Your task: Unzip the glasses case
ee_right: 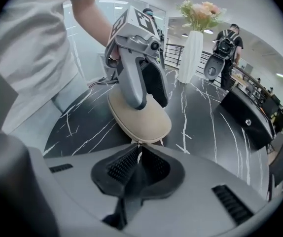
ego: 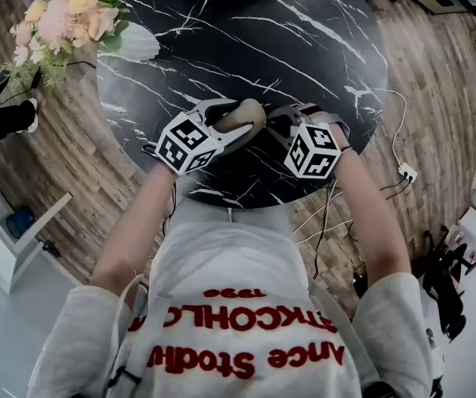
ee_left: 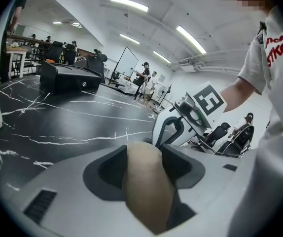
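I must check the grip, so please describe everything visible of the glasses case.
The glasses case is a beige, smooth, matte oval shell that looks closed. The left gripper clamps its middle across its width, over the black marble table. At its near end, the small zipper pull is pinched between the nearly shut pads of the right gripper.

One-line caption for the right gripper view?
Right gripper pinches the zipper pull of a beige glasses case clamped by the left gripper.

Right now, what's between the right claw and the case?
Just the zipper pull, pinched in the right claw at the case edge; right gripper view.
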### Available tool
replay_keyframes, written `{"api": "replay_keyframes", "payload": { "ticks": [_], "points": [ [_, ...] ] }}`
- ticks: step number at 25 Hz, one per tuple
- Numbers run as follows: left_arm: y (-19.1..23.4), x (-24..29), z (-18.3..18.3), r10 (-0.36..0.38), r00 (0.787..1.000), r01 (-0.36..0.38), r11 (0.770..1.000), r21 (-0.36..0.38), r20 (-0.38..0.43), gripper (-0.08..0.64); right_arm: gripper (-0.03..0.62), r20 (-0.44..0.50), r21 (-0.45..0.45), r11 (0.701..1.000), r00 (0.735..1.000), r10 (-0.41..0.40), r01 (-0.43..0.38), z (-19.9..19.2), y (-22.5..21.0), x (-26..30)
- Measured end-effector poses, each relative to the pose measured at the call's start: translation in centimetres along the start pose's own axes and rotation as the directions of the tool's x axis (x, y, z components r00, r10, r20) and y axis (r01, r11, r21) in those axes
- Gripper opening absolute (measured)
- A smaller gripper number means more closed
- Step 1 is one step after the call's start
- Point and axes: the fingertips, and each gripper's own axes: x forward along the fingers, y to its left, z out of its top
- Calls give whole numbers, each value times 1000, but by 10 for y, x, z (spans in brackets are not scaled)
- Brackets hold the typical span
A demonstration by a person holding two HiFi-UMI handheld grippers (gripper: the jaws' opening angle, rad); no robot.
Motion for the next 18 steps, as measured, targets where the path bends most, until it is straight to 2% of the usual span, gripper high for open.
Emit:
{"api": "replay_keyframes", "payload": {
  "ticks": [2, 5, 10, 13, 16, 18],
  "points": [
    [0, 0, 0, 1, 1000, -1, 1000, 2, 1, 227, 38, 18, 85, 995, 998, -54, 52, 1, 0, 1],
    [0, 0, 0, 1, 1000, -1, 1000, 2, -1, 227, 38, 41, 216, 970, 992, -123, 111, 1, 0, 1],
    [0, 0, 0, 1, 1000, -1, 1000, 0, 0, 227, 38, 77, 422, 890, 972, -223, 171, 2, -1, 1],
    [0, -1, 0, -1, 1000, 1, 1000, -2, 0, 227, 38, 85, 488, 851, 960, -267, 193, 2, -1, 0],
    [0, 0, 0, -4, 1000, 4, 1000, -7, 1, 227, 38, 95, 469, 861, 958, -269, 196, 1, 0, -1],
    [-1, 0, 1, -8, 1000, 8, 1000, -9, 0, 227, 40, 129, 470, 870, 964, -234, 149, -1, 1, -2]
  ]
}}
